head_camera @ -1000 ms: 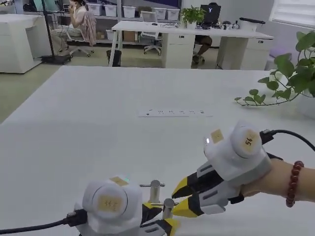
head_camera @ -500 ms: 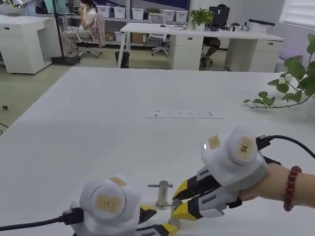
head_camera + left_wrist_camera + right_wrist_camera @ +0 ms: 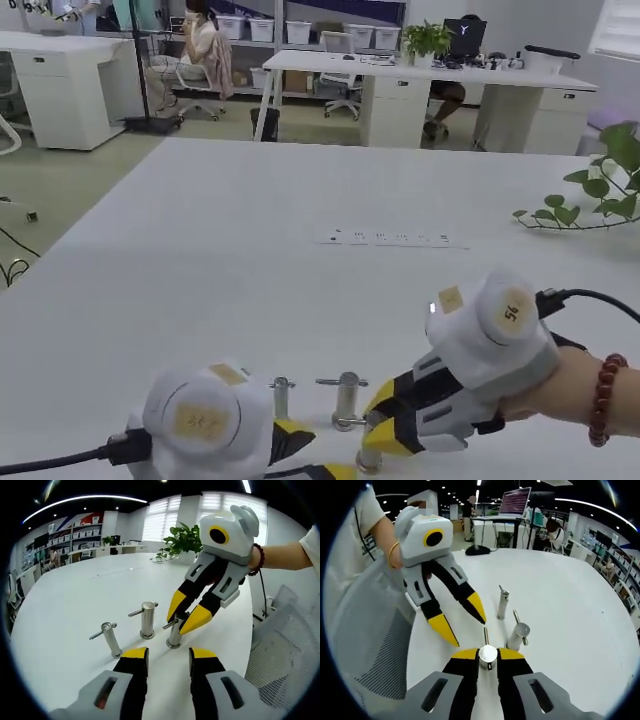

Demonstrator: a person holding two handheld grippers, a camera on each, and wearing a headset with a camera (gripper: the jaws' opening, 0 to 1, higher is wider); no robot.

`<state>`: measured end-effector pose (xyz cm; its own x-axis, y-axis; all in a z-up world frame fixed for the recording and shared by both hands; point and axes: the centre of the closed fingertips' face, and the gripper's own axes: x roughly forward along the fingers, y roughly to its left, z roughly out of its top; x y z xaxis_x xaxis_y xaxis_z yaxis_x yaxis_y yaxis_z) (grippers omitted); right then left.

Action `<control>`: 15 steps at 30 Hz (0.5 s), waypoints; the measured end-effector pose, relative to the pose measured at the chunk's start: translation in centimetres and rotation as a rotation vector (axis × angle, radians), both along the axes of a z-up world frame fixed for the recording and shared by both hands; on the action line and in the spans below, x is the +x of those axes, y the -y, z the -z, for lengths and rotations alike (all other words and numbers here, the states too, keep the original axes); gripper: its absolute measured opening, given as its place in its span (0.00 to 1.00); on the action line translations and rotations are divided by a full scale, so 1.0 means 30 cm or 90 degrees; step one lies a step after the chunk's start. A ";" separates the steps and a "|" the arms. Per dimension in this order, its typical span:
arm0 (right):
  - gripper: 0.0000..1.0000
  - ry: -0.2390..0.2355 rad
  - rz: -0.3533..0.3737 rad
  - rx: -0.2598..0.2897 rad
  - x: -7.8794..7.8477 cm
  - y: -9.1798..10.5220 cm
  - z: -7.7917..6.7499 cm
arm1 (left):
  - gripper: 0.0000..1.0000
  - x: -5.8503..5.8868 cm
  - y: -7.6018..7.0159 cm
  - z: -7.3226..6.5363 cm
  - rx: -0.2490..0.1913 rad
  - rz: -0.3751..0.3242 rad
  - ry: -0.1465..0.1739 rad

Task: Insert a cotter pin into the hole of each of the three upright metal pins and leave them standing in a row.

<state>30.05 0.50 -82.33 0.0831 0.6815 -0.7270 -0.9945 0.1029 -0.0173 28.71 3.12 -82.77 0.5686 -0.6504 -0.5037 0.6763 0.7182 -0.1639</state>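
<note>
Your right gripper (image 3: 179, 624) clamps the near pin (image 3: 174, 637), axis upright; left gripper (image 3: 168, 653), jaws apart, hovers just beside it.

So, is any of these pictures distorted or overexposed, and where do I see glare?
Head view: even, soft light and a sharp picture, with only faint shadows on the white table. Left gripper view: the fisheye lens bends the table edge, and the windows are washed out. Right gripper view: the same bending, bright ceiling lights, and the top of the nearest metal pin shines.
</note>
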 end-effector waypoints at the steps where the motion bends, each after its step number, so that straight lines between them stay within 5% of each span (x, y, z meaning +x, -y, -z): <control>1: 0.14 -0.004 0.003 0.002 0.000 0.000 -0.001 | 0.31 -0.003 -0.004 0.001 0.004 0.003 0.001; 15: 0.13 0.000 -0.024 0.003 -0.006 0.009 -0.002 | 0.35 -0.025 -0.042 -0.035 -0.011 0.002 0.018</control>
<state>29.88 0.24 -82.26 0.0573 0.6878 -0.7236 -0.9977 0.0653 -0.0169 27.96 4.39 -81.71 0.5807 -0.6600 -0.4765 0.6828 0.7137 -0.1564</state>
